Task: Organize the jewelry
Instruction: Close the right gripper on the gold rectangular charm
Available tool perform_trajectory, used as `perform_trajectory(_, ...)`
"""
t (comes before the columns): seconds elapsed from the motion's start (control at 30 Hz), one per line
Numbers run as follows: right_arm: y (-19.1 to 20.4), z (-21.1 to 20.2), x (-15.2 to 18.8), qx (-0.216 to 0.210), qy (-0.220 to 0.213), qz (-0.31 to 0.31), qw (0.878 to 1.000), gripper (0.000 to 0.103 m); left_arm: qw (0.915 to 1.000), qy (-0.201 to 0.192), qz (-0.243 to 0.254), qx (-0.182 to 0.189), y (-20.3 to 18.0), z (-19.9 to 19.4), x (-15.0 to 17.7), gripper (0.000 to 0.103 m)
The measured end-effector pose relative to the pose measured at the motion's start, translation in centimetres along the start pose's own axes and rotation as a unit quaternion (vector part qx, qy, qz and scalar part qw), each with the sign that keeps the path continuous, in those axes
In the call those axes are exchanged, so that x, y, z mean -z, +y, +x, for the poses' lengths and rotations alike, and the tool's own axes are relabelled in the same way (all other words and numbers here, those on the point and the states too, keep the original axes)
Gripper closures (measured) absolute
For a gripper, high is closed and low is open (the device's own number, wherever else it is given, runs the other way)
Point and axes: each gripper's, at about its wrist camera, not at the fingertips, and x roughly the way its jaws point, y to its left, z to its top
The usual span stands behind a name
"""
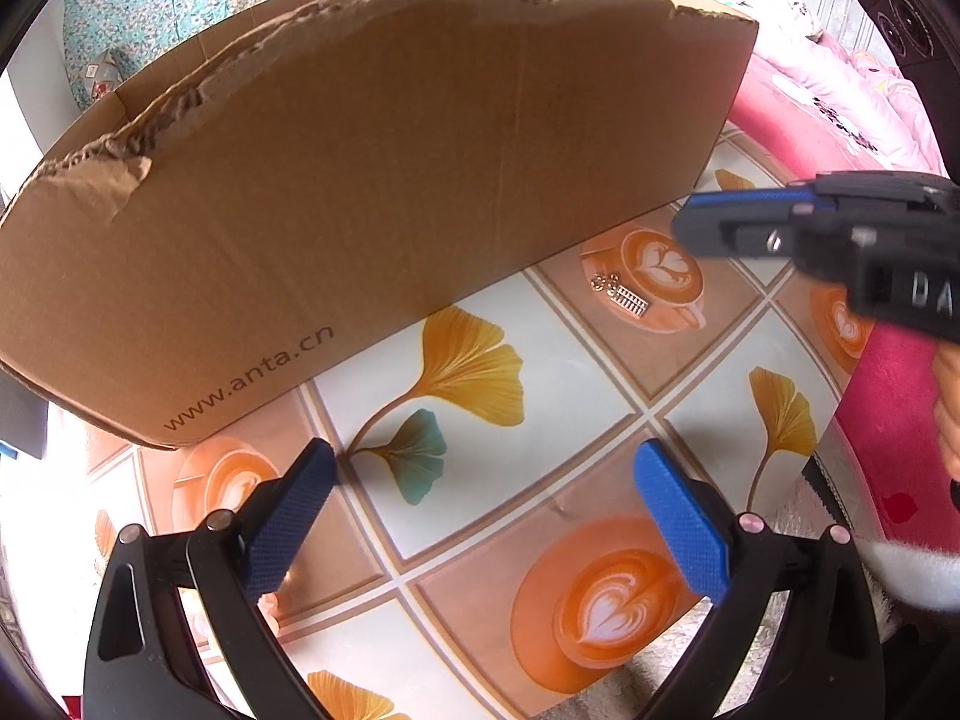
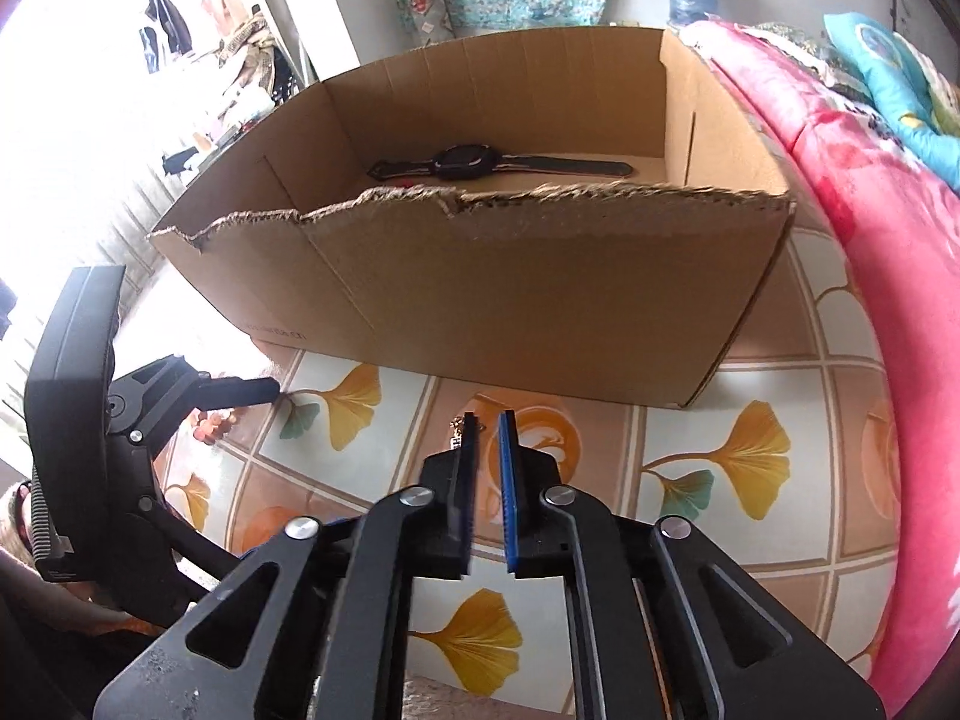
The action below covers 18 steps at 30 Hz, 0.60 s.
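Tiled with ginkgo leaves and latte hearts, the tabletop (image 1: 480,324) fills most of both my views, with a pink quilt (image 2: 852,228) heaped along its right edge.

Reading across from the left: the torn cardboard box (image 2: 480,282) stands on the table, and through the right wrist camera I see a black wristwatch (image 2: 498,165) lying flat on its floor, with something red just showing beside it that I cannot make out. That piece I count as sorted.

To the right of the box's front wall, a small metal earring (image 1: 621,294) lies out on the table, near the wall but apart from it. So by my judgement the job is partly done, with at least this piece left to go in. What else waits outside my views I cannot tell.

My left gripper (image 1: 486,498) hangs low over the table, angled steeply down, jaws spread wide with nothing between them.

My right gripper (image 2: 487,426) reaches in from the right, tilted down toward the earring. Its jaws stand close together with a narrow gap. The earring peeks out beside the left fingertip in my own view, and from the other camera it lies on the table below the tips, so I read it as not pinched.
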Motion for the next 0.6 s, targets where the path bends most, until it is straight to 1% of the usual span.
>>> perform_trajectory(0.17,1.3,1.8,0.0,0.009,0.018,-0.036,0.999,0.082,1.0000,0.005,-0.003,-0.002,-0.2,0.4,-1.0,0.005)
perform_trajectory(0.3,1.8,3.0,0.1,0.018,0.032,-0.055,0.998,0.082,1.0000,0.008,-0.005,-0.003,-0.2,0.5,-1.4,0.005)
perform_trajectory(0.43,2.5,3.1,0.2,0.034,0.029,-0.077,0.996,0.082,0.9999,0.009,-0.005,-0.003,-0.1,0.6,-1.4,0.005)
perform_trajectory(0.53,2.9,3.1,0.1,0.042,0.029,-0.082,0.995,0.087,0.9999,0.009,-0.006,-0.004,-0.1,0.7,-1.4,0.005)
perform_trajectory(0.6,2.9,3.2,0.1,0.041,0.029,-0.073,0.996,0.098,0.9999,0.009,-0.006,-0.004,-0.1,0.7,-1.4,0.005)
